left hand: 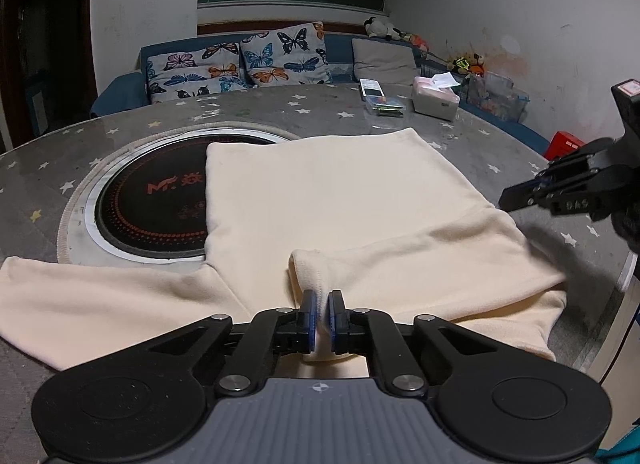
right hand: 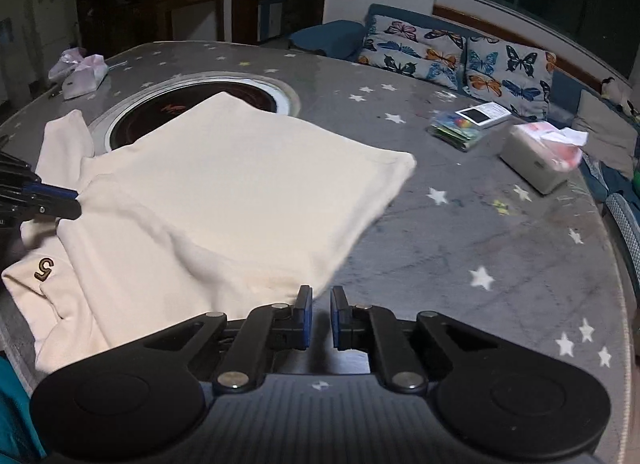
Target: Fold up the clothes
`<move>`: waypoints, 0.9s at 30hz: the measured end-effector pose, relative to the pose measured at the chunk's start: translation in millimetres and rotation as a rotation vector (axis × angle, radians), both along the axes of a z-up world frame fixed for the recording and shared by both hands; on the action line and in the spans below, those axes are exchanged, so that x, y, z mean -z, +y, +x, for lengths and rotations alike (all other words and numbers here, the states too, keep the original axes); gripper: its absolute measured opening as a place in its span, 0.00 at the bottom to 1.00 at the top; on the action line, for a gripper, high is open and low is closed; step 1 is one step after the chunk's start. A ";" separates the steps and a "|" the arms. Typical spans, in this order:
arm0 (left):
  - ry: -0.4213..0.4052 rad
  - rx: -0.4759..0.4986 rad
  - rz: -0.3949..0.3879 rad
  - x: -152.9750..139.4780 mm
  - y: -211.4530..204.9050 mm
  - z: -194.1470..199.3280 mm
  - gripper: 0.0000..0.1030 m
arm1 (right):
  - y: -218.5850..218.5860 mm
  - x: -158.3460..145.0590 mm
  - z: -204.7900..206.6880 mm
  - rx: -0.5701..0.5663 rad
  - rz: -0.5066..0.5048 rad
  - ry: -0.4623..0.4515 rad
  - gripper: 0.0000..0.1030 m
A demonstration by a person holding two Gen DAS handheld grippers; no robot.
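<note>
Left wrist view: the left gripper (left hand: 322, 306) is pinching a fold of the cream shirt (left hand: 320, 199), its blue pads (left hand: 309, 310) pressed against the cloth on both sides. The shirt is lying flat on the grey starred table (left hand: 460, 135), straight ahead of the gripper. One sleeve (left hand: 80, 296) is stretching off to the gripper's left; the opposite sleeve (left hand: 420, 268) is lying folded in across the body, cuff toward the fingers. The body's long axis is running away from the gripper, far edge overlapping the round cooktop (left hand: 152, 199). The right gripper (left hand: 508, 199) is showing at the right edge, above the table, clear of the cloth; whether it is shut cannot be told here.

Right wrist view: the right gripper (right hand: 321, 310) is standing narrowly parted, nothing between its pads, just off the shirt's (right hand: 240, 183) near edge. Only this view is showing a stitched "5" (right hand: 43, 268) on the near-left cloth and the left gripper (right hand: 74, 203) gripping cloth at far left. A tissue box (right hand: 536, 163) is sitting well to the right.
</note>
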State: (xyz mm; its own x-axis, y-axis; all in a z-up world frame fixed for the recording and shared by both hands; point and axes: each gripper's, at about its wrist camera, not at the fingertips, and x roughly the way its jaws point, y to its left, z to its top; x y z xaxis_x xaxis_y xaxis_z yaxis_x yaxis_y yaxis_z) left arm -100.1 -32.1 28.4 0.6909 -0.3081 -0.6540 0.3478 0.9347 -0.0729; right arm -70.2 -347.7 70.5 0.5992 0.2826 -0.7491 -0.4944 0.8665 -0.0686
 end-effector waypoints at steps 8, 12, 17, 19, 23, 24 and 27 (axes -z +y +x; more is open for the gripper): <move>-0.024 -0.012 0.005 -6.1 -0.7 1.8 0.22 | 16.3 -5.8 -15.9 -0.208 -0.058 0.008 0.11; -0.007 -0.007 0.010 -1.6 -3.4 5.9 0.28 | 27.3 -2.3 -18.1 -0.260 -0.074 -0.002 0.11; -0.002 0.029 0.015 2.1 -11.2 5.1 0.06 | 26.4 -9.1 -18.1 -0.298 -0.059 -0.002 0.14; -0.023 0.031 0.017 -1.4 -11.8 2.3 0.05 | 21.7 -10.5 -15.4 -0.295 -0.067 0.002 0.14; -0.053 0.015 -0.011 -19.1 -5.0 -4.3 0.05 | 16.4 -10.8 -13.0 -0.326 -0.129 0.005 0.14; -0.064 0.015 -0.015 -24.5 -4.0 -6.8 0.05 | 17.0 -10.9 -13.4 -0.345 -0.144 0.003 0.14; -0.097 0.021 -0.019 -37.6 -3.6 -14.1 0.05 | 20.4 -10.8 -12.7 -0.399 -0.183 -0.005 0.14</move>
State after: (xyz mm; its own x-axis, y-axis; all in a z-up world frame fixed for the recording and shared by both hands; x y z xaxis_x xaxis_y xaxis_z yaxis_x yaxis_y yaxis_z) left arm -114.2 -35.7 66.0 0.7440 -0.3352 -0.5780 0.3736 0.9259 -0.0560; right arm -82.9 -327.4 81.3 0.4737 0.3554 -0.8058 -0.7871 0.5813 -0.2063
